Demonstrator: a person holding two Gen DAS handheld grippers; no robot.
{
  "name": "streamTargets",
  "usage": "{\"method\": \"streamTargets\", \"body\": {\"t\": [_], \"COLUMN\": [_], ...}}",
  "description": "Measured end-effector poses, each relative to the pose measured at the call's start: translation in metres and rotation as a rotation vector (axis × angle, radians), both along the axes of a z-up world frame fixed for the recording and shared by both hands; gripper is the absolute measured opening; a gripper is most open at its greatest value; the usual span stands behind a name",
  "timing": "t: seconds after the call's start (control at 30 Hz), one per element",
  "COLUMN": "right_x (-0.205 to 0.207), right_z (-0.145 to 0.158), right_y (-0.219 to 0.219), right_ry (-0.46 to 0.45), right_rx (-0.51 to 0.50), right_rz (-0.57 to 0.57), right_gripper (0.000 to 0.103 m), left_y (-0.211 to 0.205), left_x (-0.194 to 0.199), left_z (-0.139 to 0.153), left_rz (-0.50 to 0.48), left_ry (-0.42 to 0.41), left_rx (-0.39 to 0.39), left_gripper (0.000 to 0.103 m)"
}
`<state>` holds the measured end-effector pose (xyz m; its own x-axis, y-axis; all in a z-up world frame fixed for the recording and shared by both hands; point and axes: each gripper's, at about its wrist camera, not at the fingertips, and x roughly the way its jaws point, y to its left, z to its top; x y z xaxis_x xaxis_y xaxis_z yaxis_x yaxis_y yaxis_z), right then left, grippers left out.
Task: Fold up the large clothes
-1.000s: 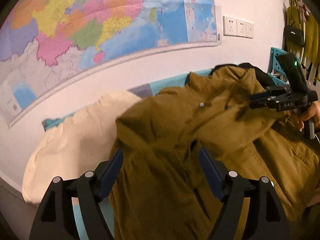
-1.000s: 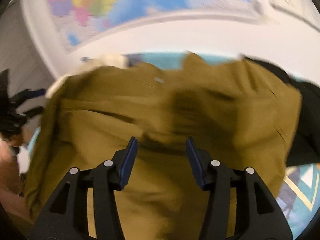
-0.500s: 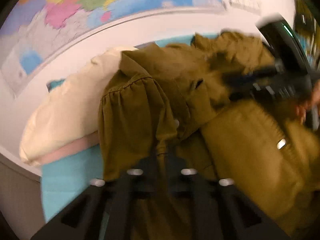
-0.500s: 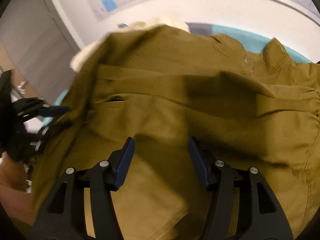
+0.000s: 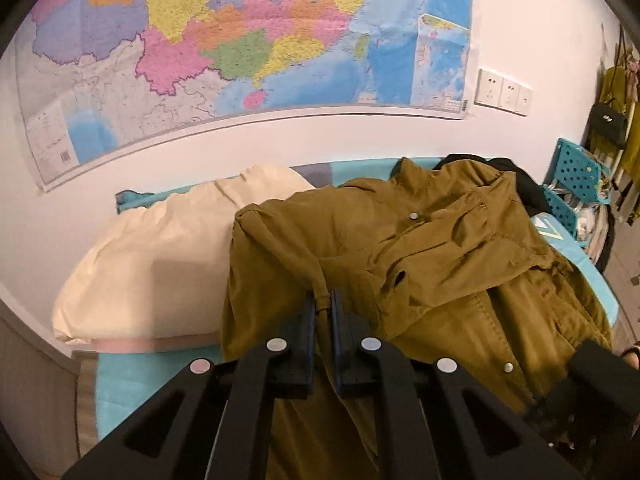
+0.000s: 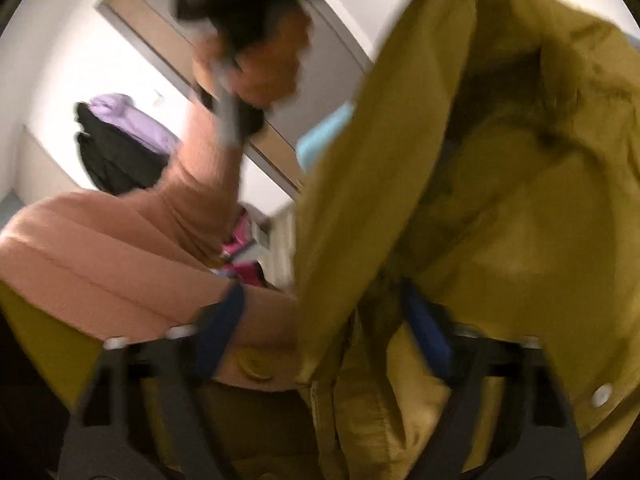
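An olive-brown jacket point(image 5: 448, 264) with snap buttons lies crumpled on the bed, its collar toward the wall. My left gripper point(image 5: 322, 316) is shut on a fold of its sleeve and holds it up. In the right wrist view the jacket point(image 6: 500, 184) hangs blurred in front of the camera. My right gripper point(image 6: 324, 312) is open, with a hanging edge of the jacket between its fingers. The right gripper's body also shows at the lower right of the left wrist view point(image 5: 592, 392).
A cream pillow point(image 5: 160, 260) lies left of the jacket on the teal bed sheet point(image 5: 132, 368). A map covers the wall point(image 5: 240, 52). A blue perforated crate point(image 5: 576, 184) stands at the right. The person's arm in a pink sleeve point(image 6: 132, 248) fills the left of the right wrist view.
My left gripper closed on the jacket sleeve and lifted it. My right gripper swung down and left, and now faces the person's arm and the hanging jacket, still open.
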<state>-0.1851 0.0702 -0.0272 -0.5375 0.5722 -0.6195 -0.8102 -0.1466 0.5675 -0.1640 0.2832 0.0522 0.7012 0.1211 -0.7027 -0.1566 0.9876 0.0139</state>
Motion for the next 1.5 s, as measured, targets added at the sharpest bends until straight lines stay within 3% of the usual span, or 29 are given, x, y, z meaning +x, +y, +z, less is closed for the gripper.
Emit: {"method": "streamTargets", "body": {"t": [0.07, 0.1, 0.2, 0.3, 0.43, 0.53, 0.67, 0.8, 0.97, 1.0, 1.03, 1.1, 1.13, 1.23, 1.33, 1.5], "right_x": [0.002, 0.005, 0.019, 0.033, 0.070, 0.114, 0.177, 0.238, 0.273, 0.276, 0.278, 0.279, 0.282, 0.282, 0.284, 0.292], "right_z": [0.017, 0.028, 0.078, 0.133, 0.174, 0.186, 0.172, 0.130, 0.062, 0.053, 0.047, 0.048, 0.053, 0.055, 0.043, 0.016], "right_y": [-0.006, -0.012, -0.029, -0.054, -0.091, -0.116, -0.135, -0.135, -0.105, -0.102, -0.103, -0.112, -0.122, -0.167, -0.183, -0.186], "right_ry": [-0.006, 0.025, 0.045, -0.062, -0.249, -0.365, -0.458, -0.431, -0.380, -0.379, -0.377, -0.368, -0.354, -0.323, -0.336, -0.266], "right_rx": [0.062, 0.102, 0.259, 0.359, 0.348, 0.243, 0.059, -0.087, -0.195, -0.203, -0.201, -0.160, -0.122, -0.030, -0.053, -0.018], "right_rz": [-0.006, -0.006, -0.037, -0.100, -0.275, -0.439, -0.625, -0.748, -0.788, -0.799, -0.829, -0.883, -0.899, -0.969, -0.991, -0.967], "right_gripper": [0.015, 0.003, 0.003, 0.003, 0.003, 0.003, 0.003, 0.003, 0.006, 0.020, 0.043, 0.064, 0.069, 0.080, 0.081, 0.077], "left_y": [0.005, 0.009, 0.025, 0.038, 0.034, 0.020, 0.005, 0.001, -0.008, -0.009, -0.009, -0.009, -0.008, -0.002, 0.005, 0.005], "left_x": [0.004, 0.004, 0.007, 0.008, 0.012, 0.019, 0.037, 0.058, 0.086, 0.090, 0.093, 0.097, 0.096, 0.096, 0.100, 0.114], "left_z": [0.003, 0.006, 0.023, 0.044, 0.061, 0.057, 0.033, 0.006, -0.031, -0.037, -0.041, -0.051, -0.054, -0.064, -0.071, -0.077], "left_rz": [0.012, 0.011, 0.029, 0.028, 0.013, -0.013, -0.024, 0.000, 0.006, 0.013, 0.021, 0.043, 0.047, 0.057, 0.076, 0.122], "left_ry": [-0.001, -0.004, -0.043, -0.116, -0.182, -0.186, -0.136, -0.087, -0.001, 0.011, 0.020, 0.043, 0.046, 0.060, 0.075, 0.086], "left_rx": [-0.017, -0.031, -0.111, -0.208, -0.223, -0.190, -0.140, -0.093, -0.022, -0.005, 0.019, 0.063, 0.078, 0.087, 0.085, 0.096], "left_gripper": [0.006, 0.006, 0.012, 0.012, 0.023, 0.030, 0.031, 0.033, 0.037, 0.038, 0.038, 0.041, 0.043, 0.049, 0.052, 0.054]}}
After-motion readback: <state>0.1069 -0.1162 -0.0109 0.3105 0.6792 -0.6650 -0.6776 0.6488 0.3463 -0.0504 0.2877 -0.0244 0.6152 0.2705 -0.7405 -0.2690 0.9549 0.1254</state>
